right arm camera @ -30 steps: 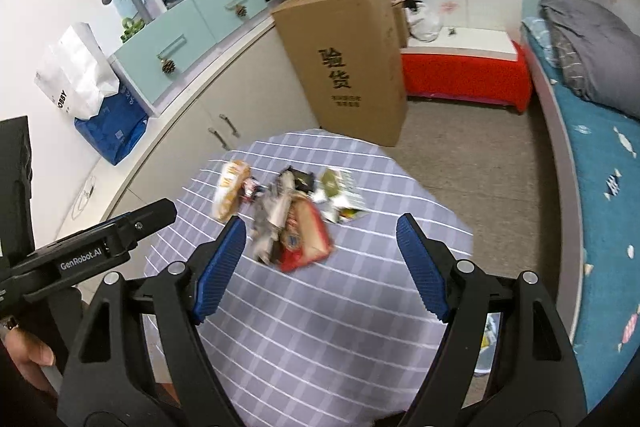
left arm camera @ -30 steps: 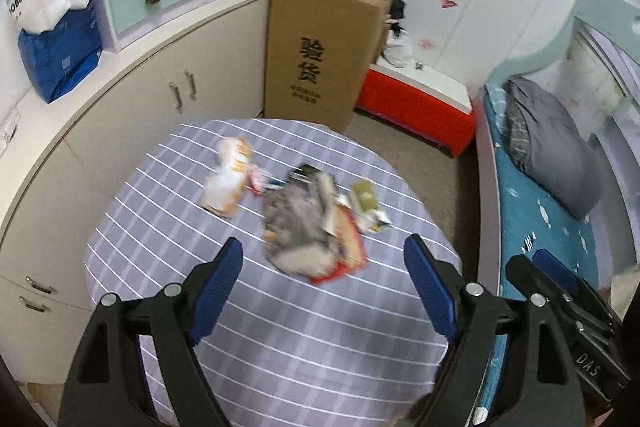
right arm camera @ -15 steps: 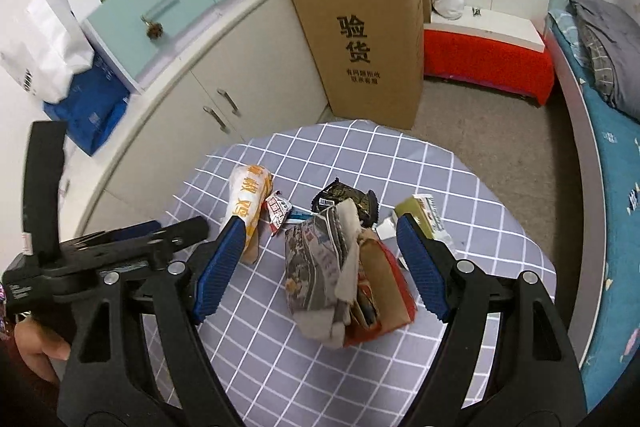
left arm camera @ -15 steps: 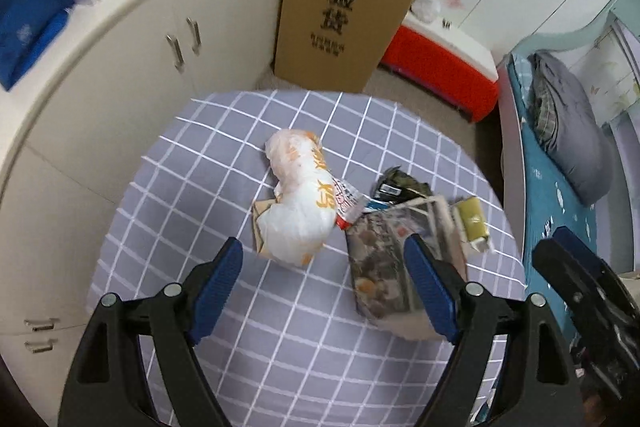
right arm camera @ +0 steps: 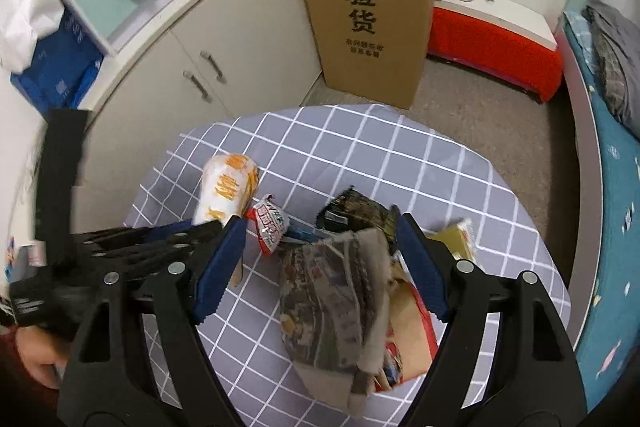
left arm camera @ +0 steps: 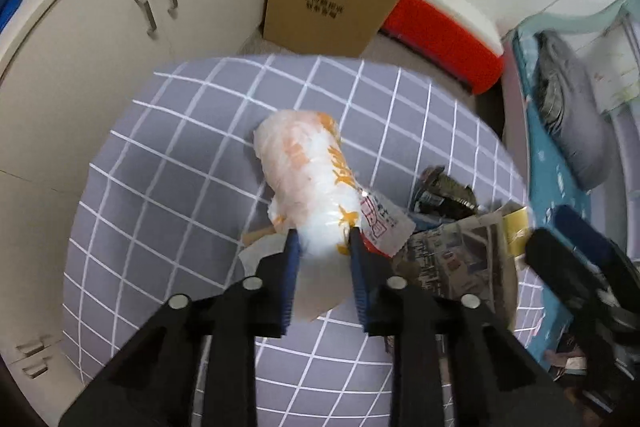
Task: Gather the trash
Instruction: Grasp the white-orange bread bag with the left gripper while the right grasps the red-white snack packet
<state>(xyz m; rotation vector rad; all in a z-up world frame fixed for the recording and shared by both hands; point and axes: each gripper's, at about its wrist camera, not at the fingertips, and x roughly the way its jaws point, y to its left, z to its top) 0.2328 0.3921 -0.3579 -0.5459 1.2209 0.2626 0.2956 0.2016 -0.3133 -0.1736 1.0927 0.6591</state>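
Left wrist view shows my left gripper closing on the white-and-orange bag mid-table, pads at its sides, while my right gripper hangs wide over the newspaper bundle, nothing collected yet, I judge.

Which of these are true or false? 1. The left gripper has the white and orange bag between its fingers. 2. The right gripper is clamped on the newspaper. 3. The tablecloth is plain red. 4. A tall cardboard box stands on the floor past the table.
1. True: the left gripper is closing, with the white and orange bag between its jaws.
2. False: the right gripper stands open above the newspaper.
3. False: the tablecloth is grey-purple with white grid lines.
4. True: the cardboard box stands beside the cabinet.
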